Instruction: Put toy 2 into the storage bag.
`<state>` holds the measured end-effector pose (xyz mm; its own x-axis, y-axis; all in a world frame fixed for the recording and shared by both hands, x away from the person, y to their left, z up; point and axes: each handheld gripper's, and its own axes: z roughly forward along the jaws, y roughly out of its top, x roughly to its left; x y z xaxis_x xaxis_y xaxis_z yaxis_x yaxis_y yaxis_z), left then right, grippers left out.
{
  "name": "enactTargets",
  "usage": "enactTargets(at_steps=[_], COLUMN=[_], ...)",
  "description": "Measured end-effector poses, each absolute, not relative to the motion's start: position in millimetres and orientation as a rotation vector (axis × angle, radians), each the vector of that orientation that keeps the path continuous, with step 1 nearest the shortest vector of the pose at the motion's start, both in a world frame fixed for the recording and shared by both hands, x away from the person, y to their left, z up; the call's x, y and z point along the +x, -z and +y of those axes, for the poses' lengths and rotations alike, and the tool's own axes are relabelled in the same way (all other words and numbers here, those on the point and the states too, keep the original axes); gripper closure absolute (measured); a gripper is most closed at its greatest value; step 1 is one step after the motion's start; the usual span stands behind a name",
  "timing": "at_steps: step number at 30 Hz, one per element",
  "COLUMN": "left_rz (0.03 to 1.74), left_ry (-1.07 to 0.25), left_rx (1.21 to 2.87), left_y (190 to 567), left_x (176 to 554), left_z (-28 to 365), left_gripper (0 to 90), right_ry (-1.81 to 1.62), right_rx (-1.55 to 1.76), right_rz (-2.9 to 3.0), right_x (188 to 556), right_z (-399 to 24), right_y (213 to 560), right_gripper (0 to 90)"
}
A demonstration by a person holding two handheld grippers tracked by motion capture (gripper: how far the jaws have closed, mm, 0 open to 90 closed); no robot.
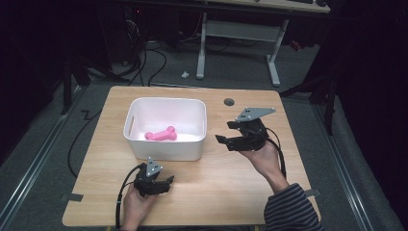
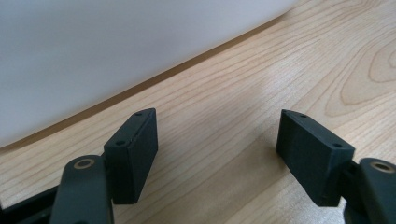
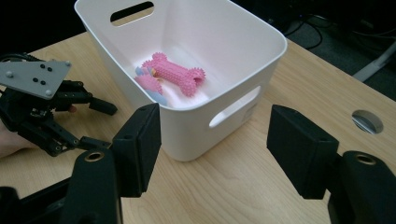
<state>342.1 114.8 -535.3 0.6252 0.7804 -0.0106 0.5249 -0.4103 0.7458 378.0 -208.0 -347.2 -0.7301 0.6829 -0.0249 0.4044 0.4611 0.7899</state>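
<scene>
Both grippers empty beside the white bin, pink bone toy lying inside it.

The toy rests on the bin's floor, its long axis running roughly left to right across the high view, so one knobbed end faces the right gripper. That gripper is held up just off the bin's right wall with its jaws apart and nothing between them, pointing toward the bin. The left gripper sits low on the table in front of the near wall, jaws also spread and empty (its own camera faces that wall). By my judgement the right gripper is better placed to reach the toy, coming over the rim and closing across its narrow waist. A small blue-and-pink item lies against the toy; I cannot tell what it is.
</scene>
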Motion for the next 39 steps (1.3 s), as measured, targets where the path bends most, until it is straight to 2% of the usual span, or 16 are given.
enactTargets(at_steps=[8, 22, 39], left_rz=[1.019, 1.019, 1.02], left_ry=[-0.443, -0.444, -0.444], left_rx=[2.108, 2.107, 2.107], left_y=[535.3, 535.4, 535.4], left_x=[342.1, 342.1, 342.1], left_z=[114.8, 114.7, 114.6], left_gripper=[29.7, 29.7, 29.7], right_ry=[-1.157, -1.173, -1.206], right_rx=[0.954, 1.084, 1.267], right_rz=[2.332, 2.242, 2.16], right_x=[360.6, 329.8, 312.2], right_z=[-230.4, -271.0, -298.1], right_y=[345.8, 368.7, 430.2], right_gripper=[35.4, 36.0, 36.2])
